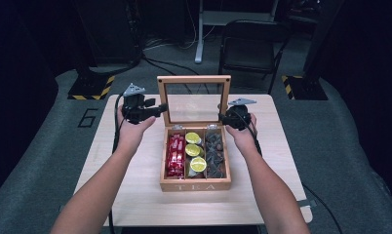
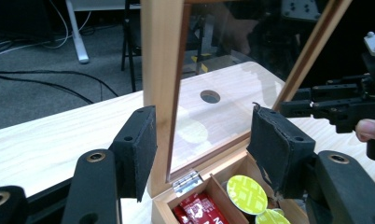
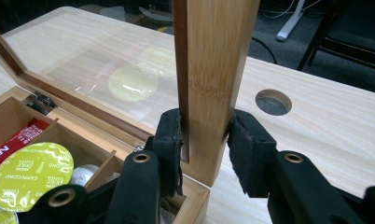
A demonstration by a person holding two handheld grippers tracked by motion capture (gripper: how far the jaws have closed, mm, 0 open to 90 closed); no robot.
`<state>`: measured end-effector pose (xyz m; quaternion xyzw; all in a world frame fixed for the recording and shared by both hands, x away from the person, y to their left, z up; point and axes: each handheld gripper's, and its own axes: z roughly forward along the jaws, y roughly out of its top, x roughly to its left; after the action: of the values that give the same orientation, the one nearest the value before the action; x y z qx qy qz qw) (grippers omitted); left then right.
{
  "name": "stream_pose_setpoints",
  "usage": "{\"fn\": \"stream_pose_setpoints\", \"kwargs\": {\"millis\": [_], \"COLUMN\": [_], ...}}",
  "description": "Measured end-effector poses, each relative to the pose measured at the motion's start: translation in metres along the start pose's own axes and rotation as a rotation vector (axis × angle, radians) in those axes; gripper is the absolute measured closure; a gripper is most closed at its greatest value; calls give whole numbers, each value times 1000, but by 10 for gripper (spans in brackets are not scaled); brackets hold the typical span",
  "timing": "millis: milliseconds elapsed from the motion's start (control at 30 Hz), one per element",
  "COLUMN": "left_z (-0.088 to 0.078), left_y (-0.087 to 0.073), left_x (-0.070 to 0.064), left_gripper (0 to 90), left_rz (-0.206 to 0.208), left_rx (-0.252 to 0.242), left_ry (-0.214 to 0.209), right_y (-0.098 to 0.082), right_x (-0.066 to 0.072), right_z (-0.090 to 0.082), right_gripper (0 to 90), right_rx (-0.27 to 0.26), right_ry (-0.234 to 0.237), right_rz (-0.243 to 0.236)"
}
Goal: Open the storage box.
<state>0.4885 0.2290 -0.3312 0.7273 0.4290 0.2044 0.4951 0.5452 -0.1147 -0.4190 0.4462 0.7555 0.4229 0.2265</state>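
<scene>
The lid (image 1: 194,100) stood fully upright. The right gripper (image 3: 204,140) clamped its frame; the left gripper (image 2: 199,140) fingers straddled the other side, unclamped. Box (image 1: 195,184) contents remained untouched.

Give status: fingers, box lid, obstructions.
Right gripper shut on upright lid frame. Left gripper open, fingers straddling lid's other edge, no contact. Tea box open; nothing obstructing.

The box (image 1: 195,185) is smooth light wood, and its lid (image 3: 213,56) has a shiny clear pane. The hinge (image 2: 185,182) is shiny metal. The gripper pads (image 2: 279,140) look black, soft and rough.
</scene>
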Motion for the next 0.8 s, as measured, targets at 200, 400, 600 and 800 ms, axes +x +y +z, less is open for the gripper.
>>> {"fn": "stream_pose_setpoints", "kwargs": {"millis": [200,400,600,800], "left_z": [-2,0,-1,-1], "left_y": [-1,-5,-7,-10], "left_x": [-4,-6,-6,-4], "left_gripper": [416,412,410,410], "left_rz": [14,47,41,31], "left_rx": [7,30,32,35], "left_ry": [-14,7,4,-2], "right_y": [1,3,3,4], "right_x": [-1,-2,-3,-4], "right_z": [2,4,6,9], "right_gripper": [644,645,644,644], "right_rx": [2,10,11,14], "right_ry": [-2,-2,-8,-7], "right_rz": [3,26,26,48]}}
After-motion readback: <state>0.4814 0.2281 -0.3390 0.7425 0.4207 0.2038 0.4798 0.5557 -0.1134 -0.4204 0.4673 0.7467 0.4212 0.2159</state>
